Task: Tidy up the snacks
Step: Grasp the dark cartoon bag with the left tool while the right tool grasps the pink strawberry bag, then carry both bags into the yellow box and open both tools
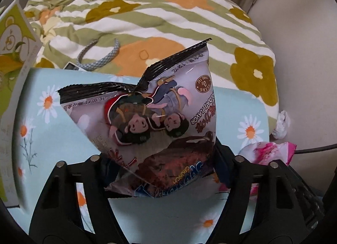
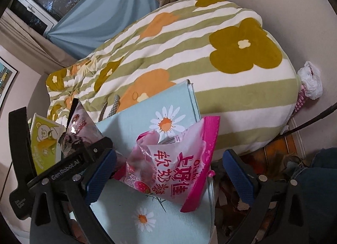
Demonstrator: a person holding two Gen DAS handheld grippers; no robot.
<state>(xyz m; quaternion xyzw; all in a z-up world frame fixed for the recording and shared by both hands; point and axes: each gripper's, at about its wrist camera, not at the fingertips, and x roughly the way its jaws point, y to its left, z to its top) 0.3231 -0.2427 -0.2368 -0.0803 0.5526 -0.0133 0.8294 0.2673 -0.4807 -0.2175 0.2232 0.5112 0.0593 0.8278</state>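
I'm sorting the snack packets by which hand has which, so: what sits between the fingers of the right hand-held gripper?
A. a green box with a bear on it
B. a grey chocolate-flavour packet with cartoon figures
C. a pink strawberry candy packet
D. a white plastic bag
C: the right wrist view shows the pink strawberry candy packet between the blue pads of the right hand-held gripper, whose jaws stand wide and do not visibly press it, above the daisy-print box.

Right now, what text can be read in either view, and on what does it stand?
"CRUNCH": chocolate snack bag
"...OLATE FLAVOR": same bag, upside down
"0g TRANS FAT": its brown round seal
"GenRobot.AI": left gripper
"Oishi": pink snack bag, beside large Chinese characters
Green bear box: print too blurred to read
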